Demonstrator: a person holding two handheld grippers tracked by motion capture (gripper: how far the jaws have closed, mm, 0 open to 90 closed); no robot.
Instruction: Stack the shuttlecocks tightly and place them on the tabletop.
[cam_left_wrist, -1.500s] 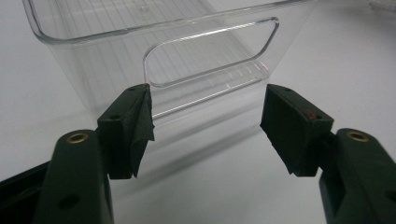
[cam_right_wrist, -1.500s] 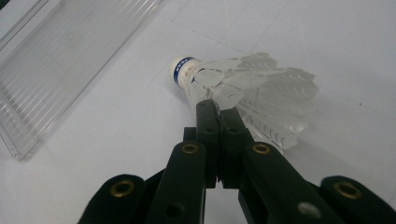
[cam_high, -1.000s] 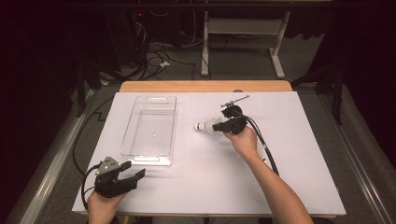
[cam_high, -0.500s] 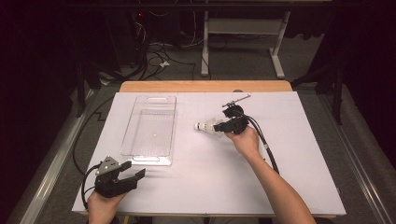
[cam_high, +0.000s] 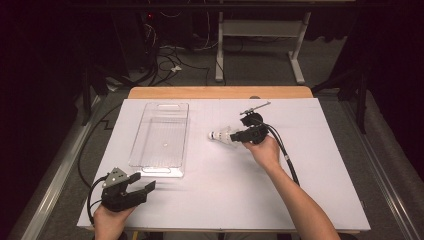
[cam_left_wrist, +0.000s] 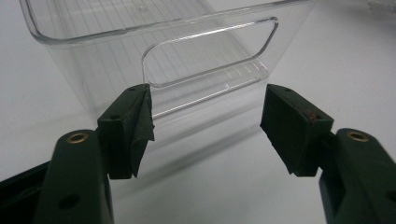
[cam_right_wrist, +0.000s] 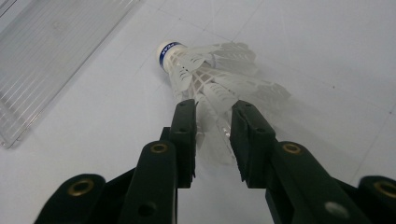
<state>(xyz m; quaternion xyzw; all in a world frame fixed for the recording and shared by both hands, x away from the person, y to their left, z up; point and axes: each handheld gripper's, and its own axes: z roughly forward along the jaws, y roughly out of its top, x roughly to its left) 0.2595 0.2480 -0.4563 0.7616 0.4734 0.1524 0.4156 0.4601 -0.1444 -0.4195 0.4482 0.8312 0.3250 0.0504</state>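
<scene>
Lying on the white table (cam_high: 320, 200) beside the clear plastic tray (cam_high: 161, 136), the feather-light, crushable shuttlecock (cam_right_wrist: 205, 70) sits skirt-first between the right gripper (cam_right_wrist: 212, 135), whose jaws have just been opening, so grip gently near its firmer cork; the left gripper (cam_left_wrist: 205, 126) gapes empty.

Bright white counter under overhead light, dark room all around.

In the high view the counter (cam_high: 210, 200) is evenly lit from above while the floor and the cables behind it sink into near black; shadows under the hands are short and soft, and the picture is slightly soft and grainy. In the left gripper view the clear tray (cam_left_wrist: 154, 56) catches thin white glints along its rim and handle cutout and throws a pale grey shadow toward the camera; the near black fingers (cam_left_wrist: 128, 130) are a little blurred. In the right gripper view the shuttlecock (cam_right_wrist: 210, 79) is sharp at its cork, its skirt nearly washed out against the white surface, and the frame's corners look faintly stretched.
</scene>
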